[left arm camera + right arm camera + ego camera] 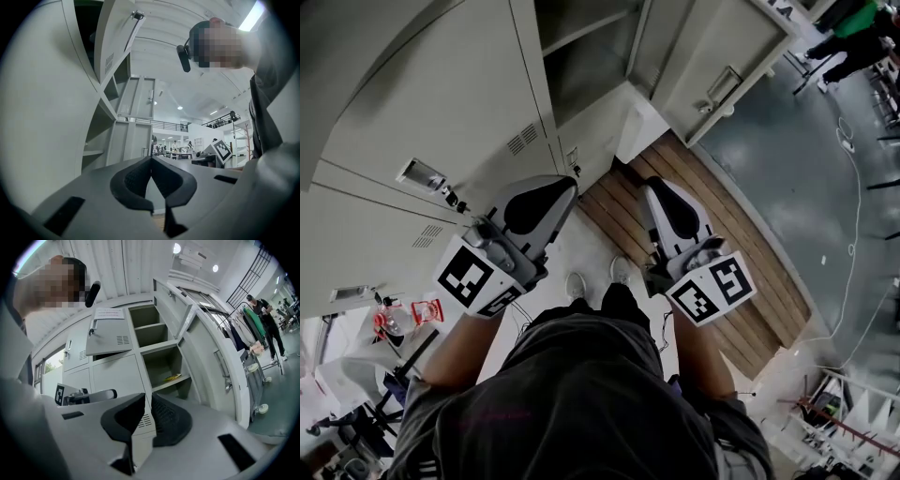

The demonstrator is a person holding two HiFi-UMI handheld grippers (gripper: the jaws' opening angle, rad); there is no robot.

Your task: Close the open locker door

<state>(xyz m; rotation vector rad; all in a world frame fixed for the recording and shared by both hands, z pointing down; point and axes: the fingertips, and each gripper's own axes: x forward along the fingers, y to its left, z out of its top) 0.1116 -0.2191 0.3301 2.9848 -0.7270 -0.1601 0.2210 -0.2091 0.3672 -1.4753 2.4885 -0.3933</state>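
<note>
The left gripper (151,159) points level at the lockers (441,112), jaws pressed together on nothing, apparently idle. The right gripper (147,398) is empty, jaws a sliver apart, since a push likely needs no grip. The open locker door (717,56) stands swung wide at the right, apart from both.

Grey locker door (703,56), brown planks (722,225)

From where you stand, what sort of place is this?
Probably a locker area at the edge of a big open lab or workshop hall. There is a bank of grey metal lockers, one tall door standing open, a clothes rack nearby, and desks with people farther off.
</note>
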